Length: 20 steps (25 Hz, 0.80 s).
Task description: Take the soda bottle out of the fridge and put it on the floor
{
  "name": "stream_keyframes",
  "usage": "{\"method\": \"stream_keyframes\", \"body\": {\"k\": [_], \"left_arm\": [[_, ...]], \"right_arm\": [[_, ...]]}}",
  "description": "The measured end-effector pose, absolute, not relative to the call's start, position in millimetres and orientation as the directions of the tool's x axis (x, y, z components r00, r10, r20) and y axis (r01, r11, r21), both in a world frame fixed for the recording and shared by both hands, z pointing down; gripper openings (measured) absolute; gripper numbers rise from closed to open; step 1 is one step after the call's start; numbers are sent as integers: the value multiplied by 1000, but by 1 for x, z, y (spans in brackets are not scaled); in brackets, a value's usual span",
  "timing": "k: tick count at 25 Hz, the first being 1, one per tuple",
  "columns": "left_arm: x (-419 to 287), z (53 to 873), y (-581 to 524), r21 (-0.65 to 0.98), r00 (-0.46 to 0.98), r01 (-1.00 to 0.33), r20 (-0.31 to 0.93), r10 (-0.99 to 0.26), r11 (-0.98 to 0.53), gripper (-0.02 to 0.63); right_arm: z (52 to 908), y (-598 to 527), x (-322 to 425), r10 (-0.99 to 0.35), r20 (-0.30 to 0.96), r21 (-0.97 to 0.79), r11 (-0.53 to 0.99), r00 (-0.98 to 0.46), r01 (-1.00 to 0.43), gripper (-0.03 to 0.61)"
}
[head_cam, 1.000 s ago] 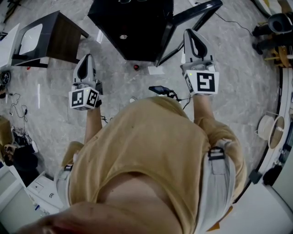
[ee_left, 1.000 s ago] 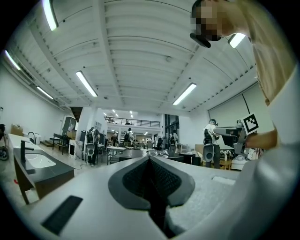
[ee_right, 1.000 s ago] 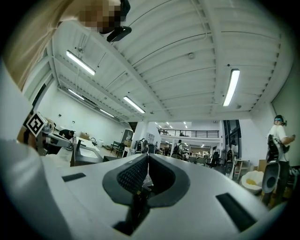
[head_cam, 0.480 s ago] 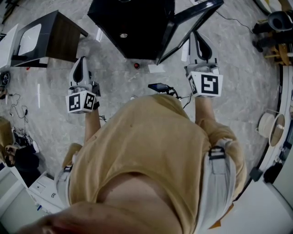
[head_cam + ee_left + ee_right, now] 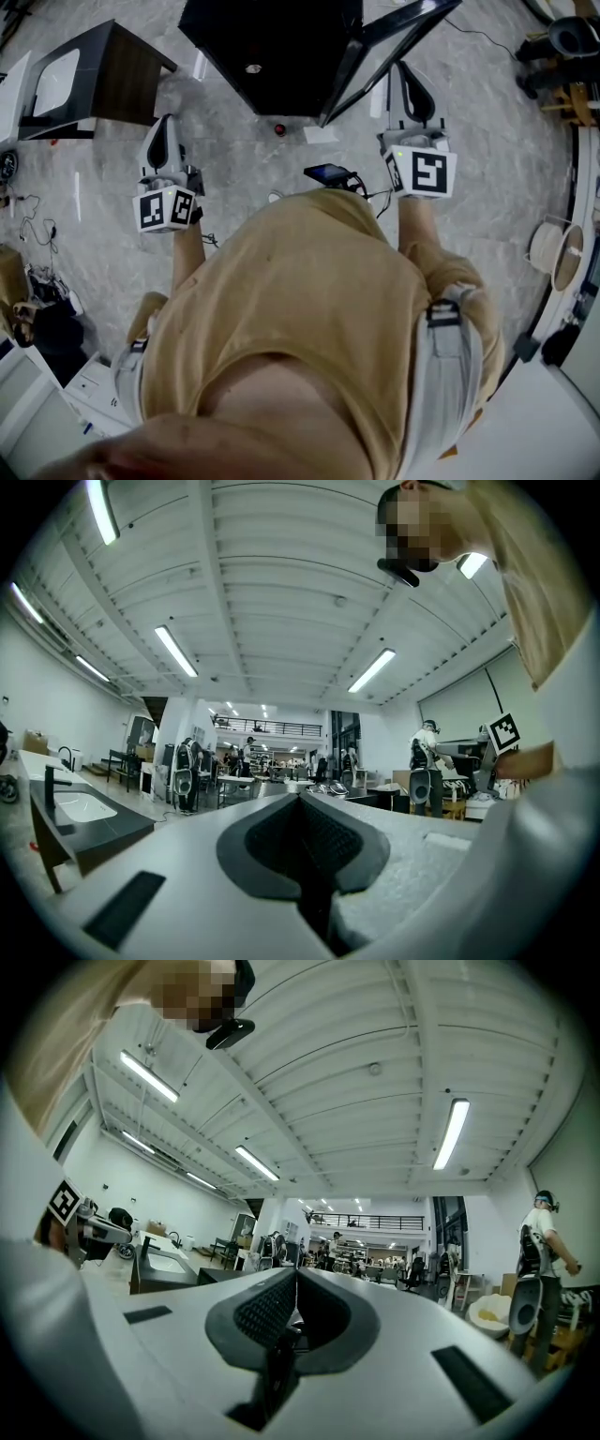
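Left gripper and right gripper are noted pressed together, empty, near the open-doored black fridge; no soda bottle is discerned.

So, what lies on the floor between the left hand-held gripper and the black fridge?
Nothing. In the head view, the stretch between the left hand-held gripper and the fridge is bare grey floor.

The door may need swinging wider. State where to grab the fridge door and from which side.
Grip the fridge door at its free far edge, probably from the right, opening the shut right hand-held gripper first. It stands ajar as a thin upright panel, hinged at the near corner of the fridge.
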State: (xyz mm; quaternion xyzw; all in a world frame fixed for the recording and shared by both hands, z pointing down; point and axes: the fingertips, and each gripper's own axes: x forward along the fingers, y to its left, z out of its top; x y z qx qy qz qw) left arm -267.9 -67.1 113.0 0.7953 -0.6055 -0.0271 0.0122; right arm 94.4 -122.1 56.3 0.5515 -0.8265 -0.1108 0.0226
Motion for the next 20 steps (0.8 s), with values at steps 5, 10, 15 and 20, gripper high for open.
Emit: {"method": "stream_keyframes", "body": {"k": [5, 10, 15, 20], "left_arm": [[-266, 115, -70, 58, 286, -956, -22, -958, -287, 2], [-264, 121, -75, 64, 303, -951, -17, -953, -303, 2], [-269, 123, -71, 64, 308, -949, -15, -951, -308, 2], [-272, 124, -70, 64, 309, -949, -8, -951, -309, 2]], "right_arm": [[57, -121, 93, -921, -77, 208, 359, -381, -910, 2], [65, -120, 91, -927, -66, 209, 350, -370, -913, 2], [66, -114, 86, -930, -58, 215, 344, -364, -914, 2], [64, -113, 78, -926, -55, 233, 353, -375, -906, 2]]}}
